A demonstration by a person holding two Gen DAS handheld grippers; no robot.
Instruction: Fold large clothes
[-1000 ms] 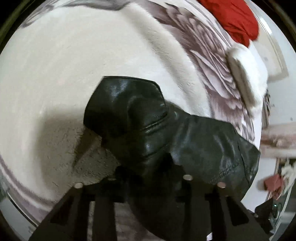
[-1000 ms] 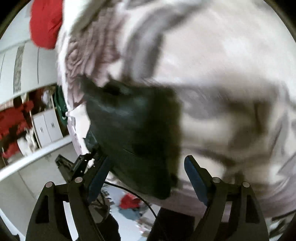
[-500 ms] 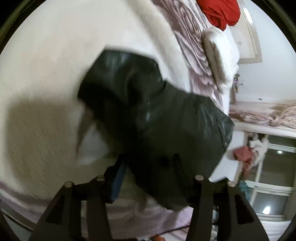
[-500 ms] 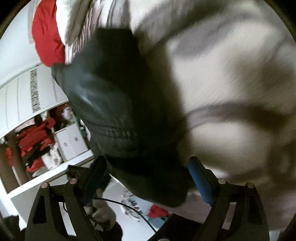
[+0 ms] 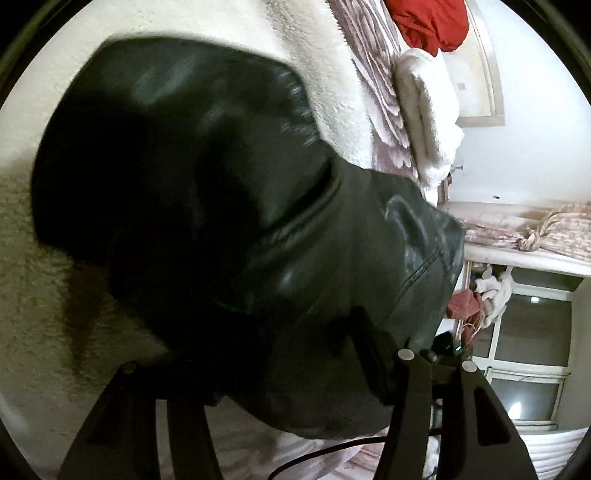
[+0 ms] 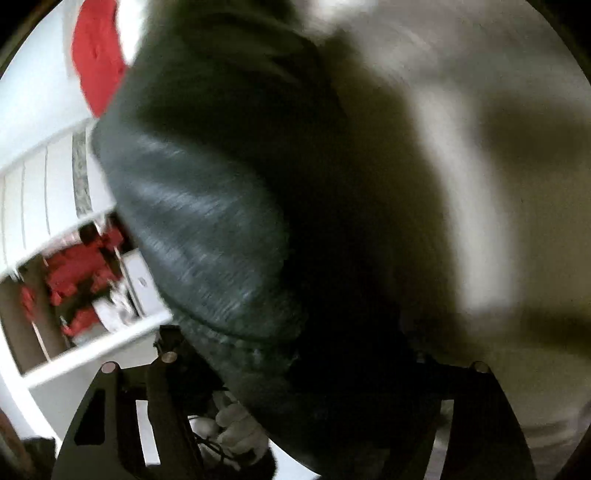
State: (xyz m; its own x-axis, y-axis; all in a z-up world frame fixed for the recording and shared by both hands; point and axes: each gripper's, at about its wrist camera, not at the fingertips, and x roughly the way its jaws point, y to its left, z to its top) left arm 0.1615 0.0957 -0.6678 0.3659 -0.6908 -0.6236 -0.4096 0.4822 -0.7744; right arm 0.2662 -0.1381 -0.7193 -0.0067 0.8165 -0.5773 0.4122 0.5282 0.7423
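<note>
The black leather garment [image 5: 229, 229] lies bunched on the cream fleece blanket [image 5: 44, 362] of the bed, right in front of both claws and filling most of each view. Its near edge droops between the fingers of the left claw [image 5: 266, 373], whose jaws have just been opening; the left-hand finger is lost in the garment's shadow and the right-hand finger [image 5: 373, 354] is only a dark strip against the leather, so I cannot tell whether the pads press on it or stand clear. From the right claw [image 6: 299, 369] the same garment [image 6: 207, 229] is smeared by blur. Its jaws have just been closing with the leather between them, but both fingertips are swallowed in black, so whether they pinch is not clear either. Below that claw a white-gloved hand [image 6: 236, 432] shows, partly cut off by the frame.

Beyond the left claw, to the right of the garment, a band of mauve petal-patterned bedcover [image 5: 373, 85] runs away, with a white fluffy pillow [image 5: 428, 110] and a red cloth heap [image 5: 428, 22] at the far end. Off the bed's right edge, windows [image 5: 532, 339] and tied curtains [image 5: 546, 229] appear tilted.
</note>
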